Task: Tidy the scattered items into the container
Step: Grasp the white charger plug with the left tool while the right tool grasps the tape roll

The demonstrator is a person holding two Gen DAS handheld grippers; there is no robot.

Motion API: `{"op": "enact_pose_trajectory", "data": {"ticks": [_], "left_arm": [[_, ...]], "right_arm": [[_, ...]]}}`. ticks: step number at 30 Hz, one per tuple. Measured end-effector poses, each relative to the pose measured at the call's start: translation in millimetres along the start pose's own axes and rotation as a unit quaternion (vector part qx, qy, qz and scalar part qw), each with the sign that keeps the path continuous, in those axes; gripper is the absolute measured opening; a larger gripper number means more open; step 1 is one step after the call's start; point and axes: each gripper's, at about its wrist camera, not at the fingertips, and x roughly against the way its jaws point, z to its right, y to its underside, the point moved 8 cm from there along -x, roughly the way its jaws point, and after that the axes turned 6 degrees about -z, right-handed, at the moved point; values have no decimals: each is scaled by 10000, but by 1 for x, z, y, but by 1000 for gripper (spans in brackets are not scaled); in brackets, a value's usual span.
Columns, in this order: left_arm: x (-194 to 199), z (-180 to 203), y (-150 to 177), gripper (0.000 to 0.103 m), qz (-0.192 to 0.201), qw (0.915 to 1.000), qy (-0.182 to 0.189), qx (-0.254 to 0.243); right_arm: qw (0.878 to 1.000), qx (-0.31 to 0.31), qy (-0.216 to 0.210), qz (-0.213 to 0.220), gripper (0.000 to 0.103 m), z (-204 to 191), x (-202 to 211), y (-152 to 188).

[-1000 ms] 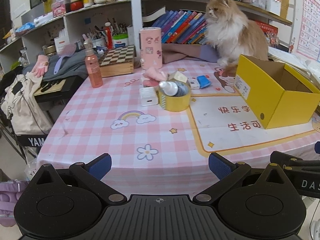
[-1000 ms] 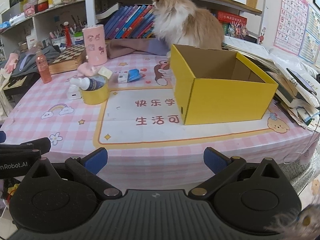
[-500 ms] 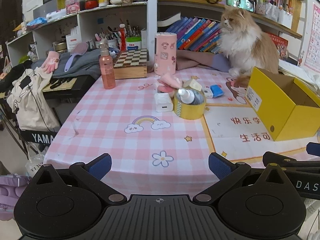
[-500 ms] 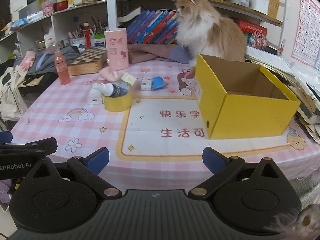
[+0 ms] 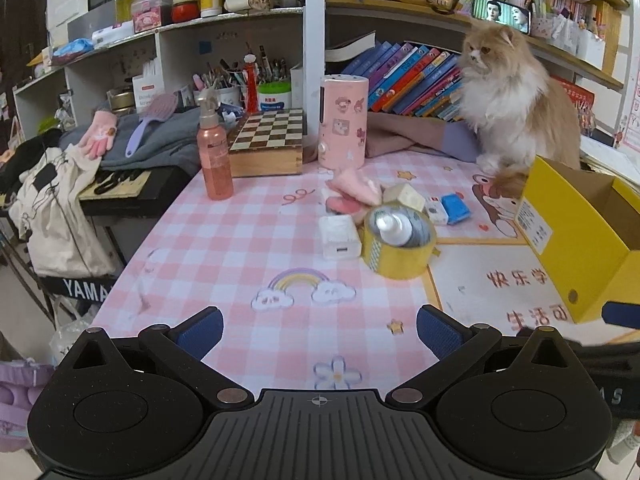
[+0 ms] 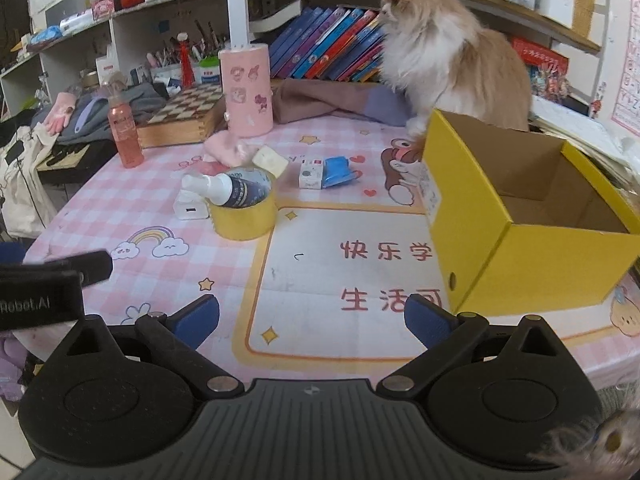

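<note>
Right wrist view: both claws (image 6: 312, 322) (image 5: 320, 330) agape, empty; glossy tape ring (image 6: 244, 216) cradling cylindrical bottle (image 6: 228, 190); rectangular yellow cardboard box (image 6: 520, 220).

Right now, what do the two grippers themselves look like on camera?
Both look alike: a matte black body with a ribbed centre plate, two round discs, silver pivot pins and angled black fingers ending in blue pads. Left gripper, right gripper. In the right view the left gripper's side shows white lettering ending "Robot.AI". No cables or sleeves visible.

Black tool (image 5: 319, 330), blue pads (image 5: 200, 330), silver screws.
</note>
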Motion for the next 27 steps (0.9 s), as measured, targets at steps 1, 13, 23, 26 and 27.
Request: {"op": "enact_pose_trajectory", "data": {"ticks": [1, 13, 23, 26, 27], "left_arm": [[-4, 0, -3, 103, -11, 10000, 15, -1], [-56, -6, -60, 102, 25, 10000, 37, -20], [-114, -15, -77, 95, -519, 9984, -59, -228], [-132, -15, -77, 93, -799, 9964, 98, -264], [-137, -15, -77, 91, -866, 9958, 117, -272]], "right_arm": [[10000, 33, -35, -35, 101, 0, -5, -3], [9963, 699, -492, 4, 101, -16, -62, -37], [9905, 1066, -866, 29, 101, -38, -106, -65], [9888, 1190, -902, 30, 101, -45, -122, -72], [9884, 1216, -906, 27, 101, -47, -127, -74]]}}
